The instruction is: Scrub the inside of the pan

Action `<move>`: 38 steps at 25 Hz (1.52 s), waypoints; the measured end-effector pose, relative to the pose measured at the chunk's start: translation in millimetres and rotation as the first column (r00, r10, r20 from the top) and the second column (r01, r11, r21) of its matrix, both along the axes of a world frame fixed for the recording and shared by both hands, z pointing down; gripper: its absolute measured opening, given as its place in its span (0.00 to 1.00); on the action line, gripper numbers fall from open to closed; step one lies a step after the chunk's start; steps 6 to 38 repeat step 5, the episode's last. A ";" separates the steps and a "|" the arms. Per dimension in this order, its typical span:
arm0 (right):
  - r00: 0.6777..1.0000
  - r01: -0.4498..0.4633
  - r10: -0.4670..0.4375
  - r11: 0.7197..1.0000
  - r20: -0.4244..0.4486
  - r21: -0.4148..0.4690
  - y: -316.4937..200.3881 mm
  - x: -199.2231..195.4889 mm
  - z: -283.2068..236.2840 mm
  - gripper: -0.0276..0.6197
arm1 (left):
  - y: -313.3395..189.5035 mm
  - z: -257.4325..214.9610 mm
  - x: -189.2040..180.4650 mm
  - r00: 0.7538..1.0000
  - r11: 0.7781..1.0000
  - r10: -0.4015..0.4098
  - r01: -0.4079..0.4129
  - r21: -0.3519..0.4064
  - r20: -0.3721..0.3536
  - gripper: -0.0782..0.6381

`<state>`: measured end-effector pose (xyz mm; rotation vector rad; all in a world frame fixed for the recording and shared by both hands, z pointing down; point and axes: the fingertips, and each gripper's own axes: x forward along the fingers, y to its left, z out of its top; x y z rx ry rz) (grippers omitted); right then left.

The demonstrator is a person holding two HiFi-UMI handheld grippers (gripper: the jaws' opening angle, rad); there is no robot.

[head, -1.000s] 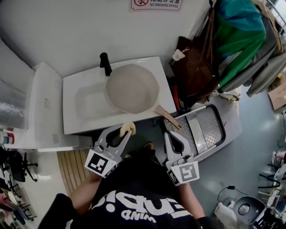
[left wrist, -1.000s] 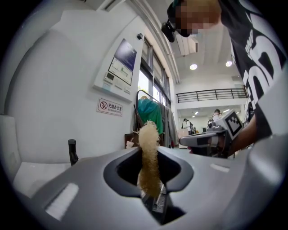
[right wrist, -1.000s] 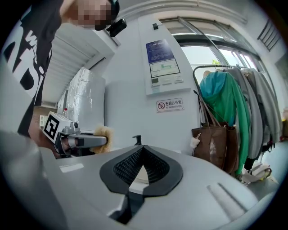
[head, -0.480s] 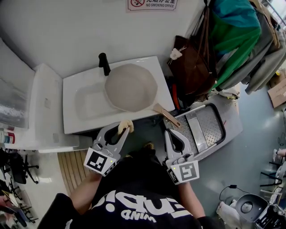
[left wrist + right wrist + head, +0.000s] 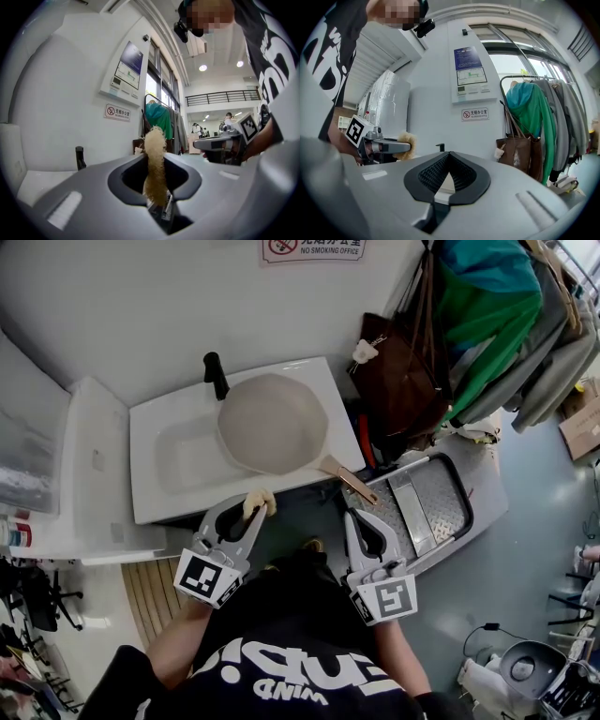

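Note:
A pale round pan lies in the white sink, its brown handle sticking out over the front right corner. My left gripper is shut on a yellowish fibrous scrubber, held just in front of the sink's front edge, short of the pan. In the left gripper view the scrubber stands upright between the jaws. My right gripper is shut with nothing in it, below the pan handle; its ribbed pads meet at the tip.
A black faucet stands at the sink's back edge. A brown bag and hanging clothes are on the right. A metal step platform lies on the floor right of the sink. A white counter adjoins the sink's left.
The left gripper with the scrubber has drifted slightly left and up toward the sink's front edge. The right gripper has hardly moved.

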<state>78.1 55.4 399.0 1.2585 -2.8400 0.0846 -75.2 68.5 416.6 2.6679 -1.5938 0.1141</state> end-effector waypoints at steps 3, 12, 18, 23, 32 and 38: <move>1.000 -0.001 0.001 1.000 -0.003 -0.001 -0.3 -0.4 0.7 0.06 | -1.1 0.4 0.2 1.000 1.000 0.003 -0.003 -0.003 0.000 0.20; 1.000 -0.001 0.001 1.000 -0.005 0.001 -0.9 -1.1 0.9 0.06 | -2.0 0.4 0.3 1.000 1.000 0.005 -0.005 -0.003 0.000 0.20; 1.000 -0.001 0.001 1.000 -0.005 0.001 -0.9 -1.1 0.9 0.06 | -2.0 0.4 0.3 1.000 1.000 0.005 -0.005 -0.003 0.000 0.20; 1.000 -0.001 0.001 1.000 -0.005 0.001 -0.9 -1.1 0.9 0.06 | -2.0 0.4 0.3 1.000 1.000 0.005 -0.005 -0.003 0.000 0.20; 1.000 -0.001 0.001 1.000 -0.005 0.001 -0.9 -1.1 0.9 0.06 | -2.0 0.4 0.3 1.000 1.000 0.005 -0.005 -0.003 0.000 0.20; 1.000 -0.001 0.001 1.000 -0.005 0.001 -0.9 -1.1 0.9 0.06 | -2.0 0.4 0.3 1.000 1.000 0.005 -0.005 -0.003 0.000 0.20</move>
